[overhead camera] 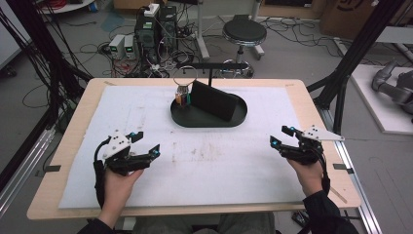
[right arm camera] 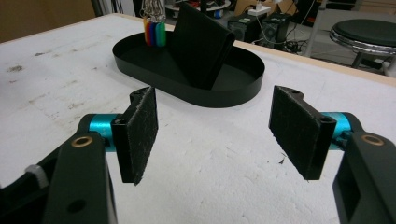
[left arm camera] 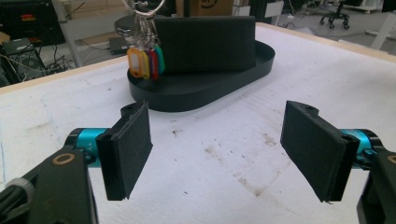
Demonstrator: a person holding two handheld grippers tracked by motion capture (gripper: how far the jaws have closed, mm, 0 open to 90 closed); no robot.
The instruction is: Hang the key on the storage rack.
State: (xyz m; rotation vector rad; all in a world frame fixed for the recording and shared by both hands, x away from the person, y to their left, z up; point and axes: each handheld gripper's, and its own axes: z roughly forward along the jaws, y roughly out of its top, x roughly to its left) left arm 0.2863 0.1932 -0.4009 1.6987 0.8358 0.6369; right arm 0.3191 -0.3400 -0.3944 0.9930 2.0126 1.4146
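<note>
Near the black oval tray (overhead camera: 195, 120), towards the person, the left gripper (overhead camera: 144, 144) and right gripper (overhead camera: 281, 136) are held with jaws spread wide and empty, apparently readied. Inside the tray, coloured key tags (left arm camera: 145, 60) are hung beside a black wallet (right arm camera: 201, 44).

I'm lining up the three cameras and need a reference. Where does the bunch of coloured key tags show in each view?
High view: the key tags hang at the left end of the black oval tray, top centre.
Left gripper view: key tags upper left of centre, left of the upright black block.
Right gripper view: key tags top, left of centre.
Shared landmark: the black oval tray.
</note>
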